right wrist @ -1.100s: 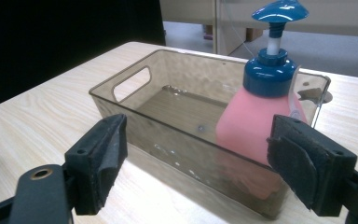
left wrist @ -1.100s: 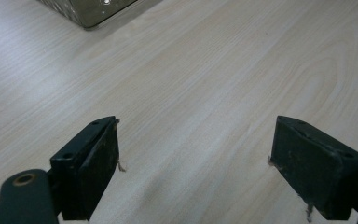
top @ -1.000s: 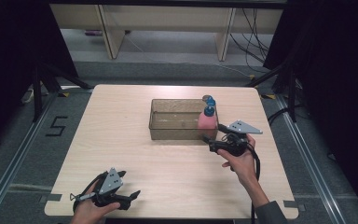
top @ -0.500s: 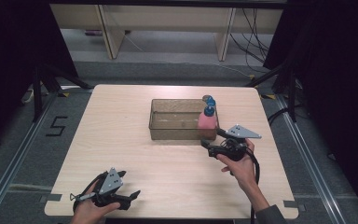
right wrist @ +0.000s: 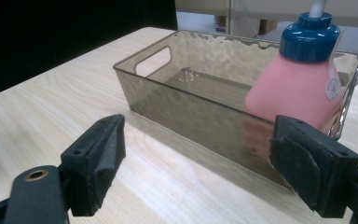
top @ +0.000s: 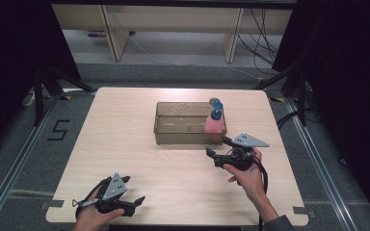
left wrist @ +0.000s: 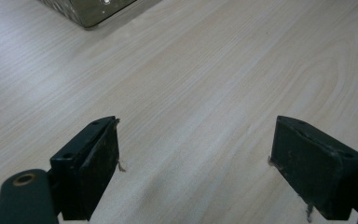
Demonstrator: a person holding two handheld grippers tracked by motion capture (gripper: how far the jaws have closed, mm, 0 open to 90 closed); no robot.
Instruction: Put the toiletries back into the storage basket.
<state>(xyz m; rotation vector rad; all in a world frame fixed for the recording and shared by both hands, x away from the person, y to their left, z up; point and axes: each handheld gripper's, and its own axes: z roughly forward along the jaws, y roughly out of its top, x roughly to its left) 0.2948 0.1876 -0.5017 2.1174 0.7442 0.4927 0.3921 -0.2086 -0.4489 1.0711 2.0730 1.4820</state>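
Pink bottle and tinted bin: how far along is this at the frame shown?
Done: the pink bottle stands upright inside the tinted bin, at its right end, blue cap on. In hand: nothing; the right gripper sits open just in front of the bin, and the left gripper rests open near the table's front edge. Left: apparently little, since nothing else lies on the table.

The bench [top: 125,144] is pale wood with a fine straight grain. The bin [right wrist: 205,100] is smoky brown and see-through, its floor rippled. The bottle [right wrist: 293,88] in it is pink with a blue cap. Both tools, right tool [top: 211,153] and left tool [top: 136,202], are black, each topped by a grey plate.
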